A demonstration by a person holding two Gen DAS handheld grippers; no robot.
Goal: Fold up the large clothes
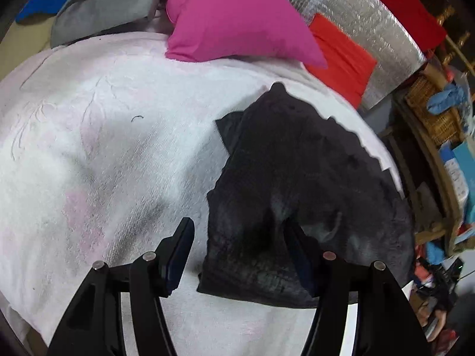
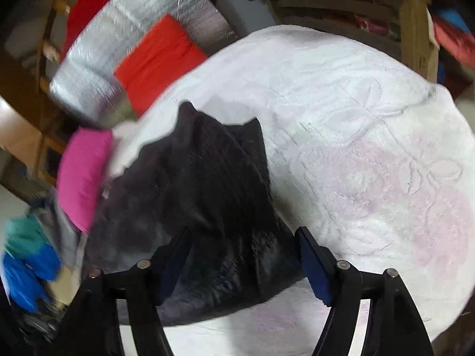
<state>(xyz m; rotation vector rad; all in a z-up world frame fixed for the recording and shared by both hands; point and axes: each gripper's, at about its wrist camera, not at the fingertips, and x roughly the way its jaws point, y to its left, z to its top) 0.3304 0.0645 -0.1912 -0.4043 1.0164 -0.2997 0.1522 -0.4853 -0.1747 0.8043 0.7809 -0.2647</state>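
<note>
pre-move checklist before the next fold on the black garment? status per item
1. Left gripper open: ok.
2. Right gripper open: ok.
3. Black garment lying on the white blanket: ok.
4. Garment flat: not ok, bunched, layers overlapping.
5. Left gripper over a garment edge: ok, one of its fingers is over blanket, the other over cloth.
6. Pink pillow clear of the garment: ok in the left view; right view blurred, cannot tell.
</note>
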